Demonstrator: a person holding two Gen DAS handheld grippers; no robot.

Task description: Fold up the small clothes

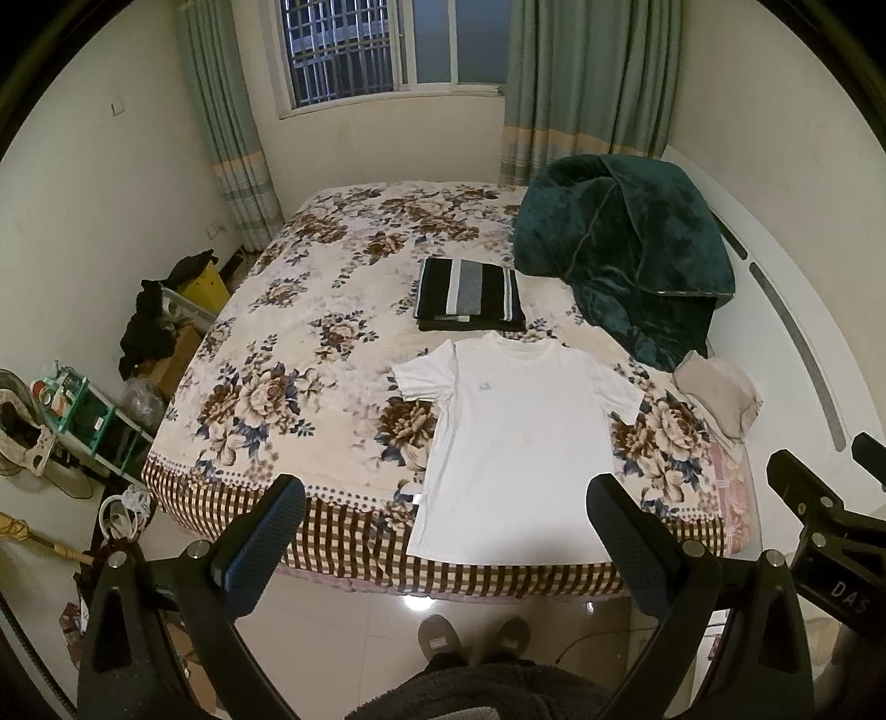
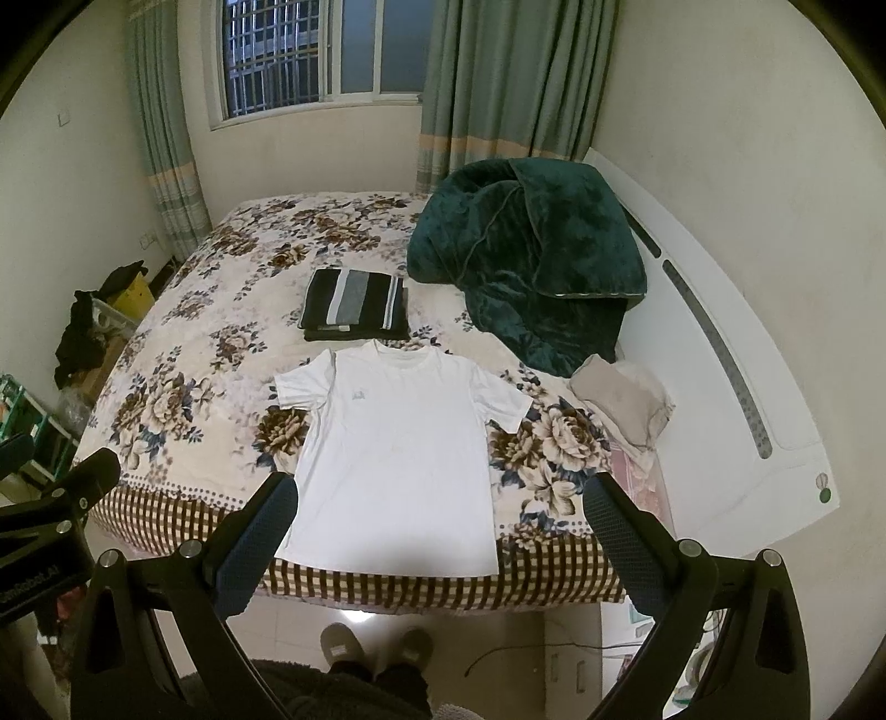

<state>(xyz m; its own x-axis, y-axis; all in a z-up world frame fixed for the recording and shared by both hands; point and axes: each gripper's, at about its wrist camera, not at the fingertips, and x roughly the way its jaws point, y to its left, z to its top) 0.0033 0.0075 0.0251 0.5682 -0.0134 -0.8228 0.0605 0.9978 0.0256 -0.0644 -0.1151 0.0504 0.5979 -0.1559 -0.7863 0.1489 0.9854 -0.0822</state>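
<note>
Both grippers' fingers point(image 1: 288, 493) spread wide, holding nothing, "DAS" lettering on right gripper point(image 1: 830, 531), white T-shirt point(image 1: 515, 443) flat on bed point(image 1: 266, 382)

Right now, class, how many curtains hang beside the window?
2. One green curtain hangs left of the window; the other curtain hangs on its right, behind the dark green blanket. Their lower ends are hidden behind the bed.

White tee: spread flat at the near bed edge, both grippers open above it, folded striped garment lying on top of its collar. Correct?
One error. The folded striped garment lies beyond the white tee, apart from its collar, as the right wrist view shows. Left gripper and right gripper are open.
</note>
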